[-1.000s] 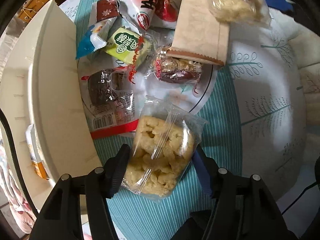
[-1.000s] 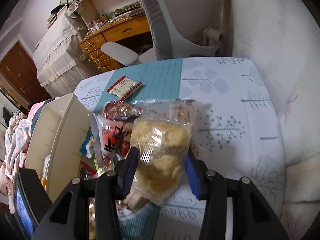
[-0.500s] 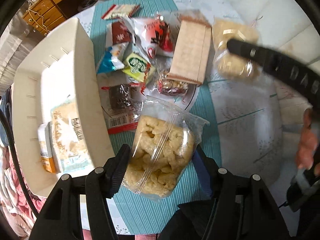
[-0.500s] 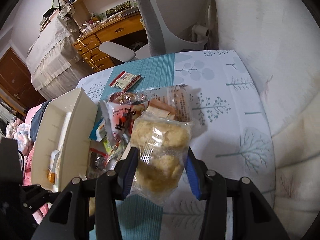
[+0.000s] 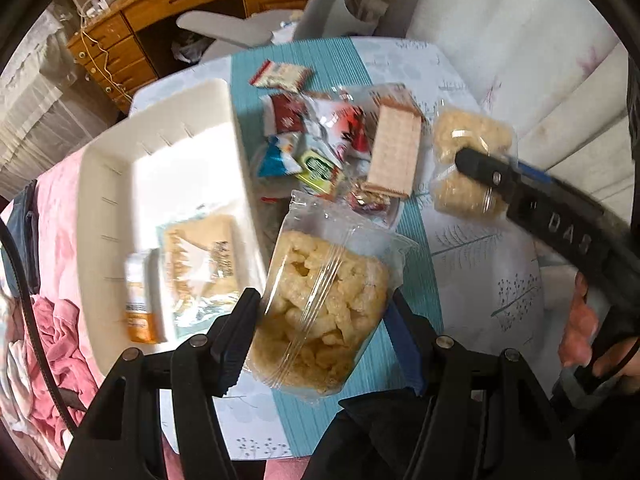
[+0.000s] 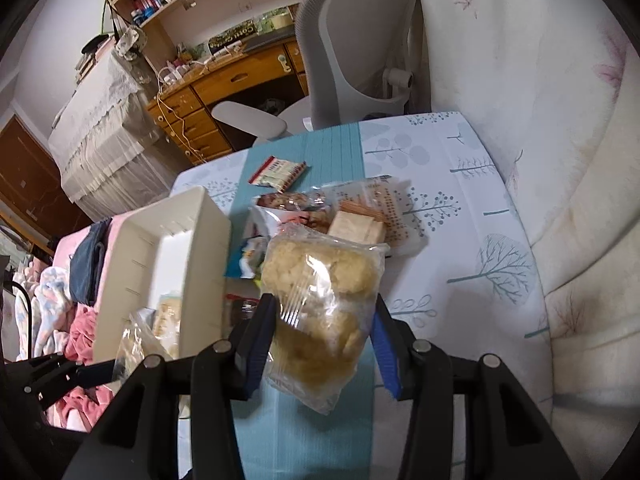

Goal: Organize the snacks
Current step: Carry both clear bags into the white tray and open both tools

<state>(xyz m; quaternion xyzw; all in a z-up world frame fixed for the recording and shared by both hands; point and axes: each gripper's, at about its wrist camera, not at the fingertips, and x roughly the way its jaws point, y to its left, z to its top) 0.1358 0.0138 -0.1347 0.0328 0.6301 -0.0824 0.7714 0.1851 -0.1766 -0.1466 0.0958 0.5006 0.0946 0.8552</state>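
My left gripper [image 5: 320, 316] is shut on a clear bag of pale puffed snack [image 5: 320, 300], held above the table beside the white bin [image 5: 100, 200]. My right gripper [image 6: 322, 320] is shut on a second clear bag of the same puffed snack [image 6: 320, 300]; in the left wrist view that bag [image 5: 468, 140] and the right gripper's finger [image 5: 500, 176] hang over the table's right side. A pile of loose snack packets [image 5: 332, 144] lies between them. In the bin lie a flat cracker packet [image 5: 200, 256] and an orange-and-white packet [image 5: 140, 300].
A red-and-white packet [image 6: 278, 172] lies alone at the table's far end. A grey office chair [image 6: 360, 48] and wooden desk [image 6: 224, 80] stand beyond. A white sofa cushion [image 6: 540, 120] borders the right. Pink bedding [image 5: 52, 340] lies left of the bin. A hand [image 5: 580, 328] grips the right tool.
Both grippers have risen with their bags still held, so the table looks smaller. The bin's inside and the right gripper have come into the left wrist view.
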